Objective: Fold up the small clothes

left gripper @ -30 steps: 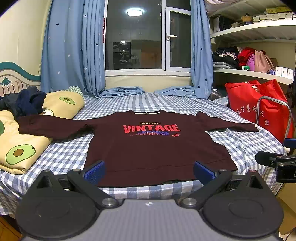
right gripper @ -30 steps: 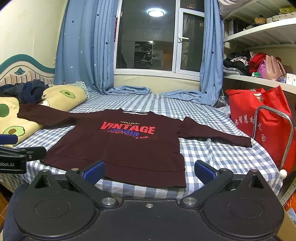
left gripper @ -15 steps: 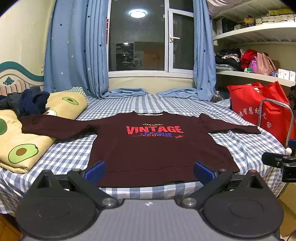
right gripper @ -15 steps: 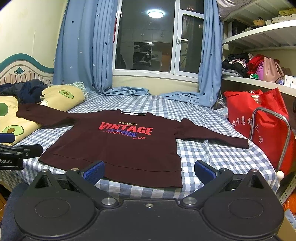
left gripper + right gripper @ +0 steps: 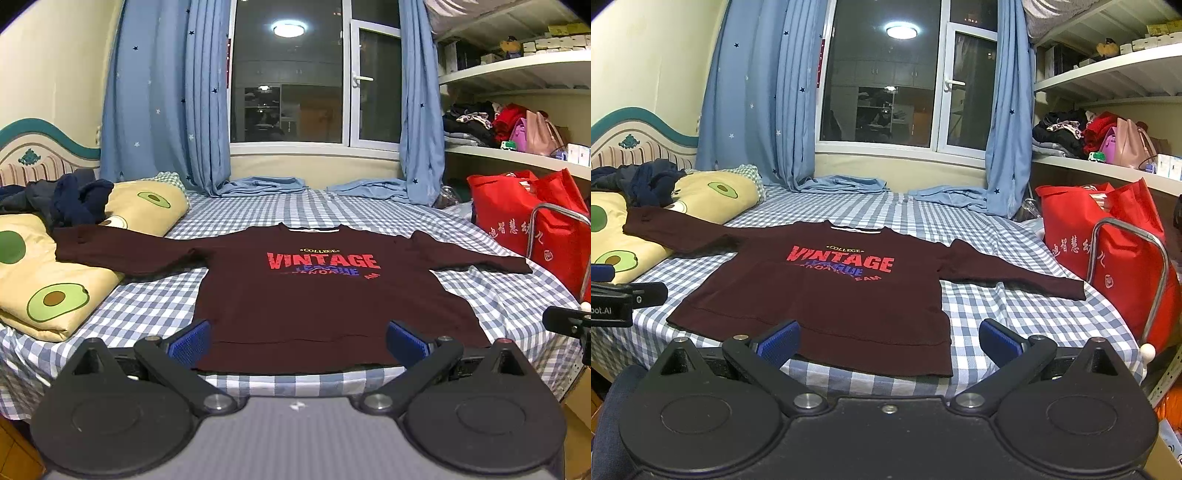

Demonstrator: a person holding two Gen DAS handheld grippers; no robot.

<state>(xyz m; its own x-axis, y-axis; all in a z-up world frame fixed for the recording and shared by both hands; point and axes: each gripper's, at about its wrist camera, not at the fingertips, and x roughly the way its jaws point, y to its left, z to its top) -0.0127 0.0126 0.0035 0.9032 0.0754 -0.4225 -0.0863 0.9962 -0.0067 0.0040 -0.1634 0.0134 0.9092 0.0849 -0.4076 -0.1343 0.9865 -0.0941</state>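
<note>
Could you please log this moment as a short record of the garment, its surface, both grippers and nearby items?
garment: maroon sweatshirt, spread flat, print up, sleeves out
surface: checked bedsheet
left sleeve end: lies on the avocado pillow
left gripper: open, empty, near the hem
right gripper: open, empty, near the hem
beside bed: red bag
fold state: not yet begun
</note>
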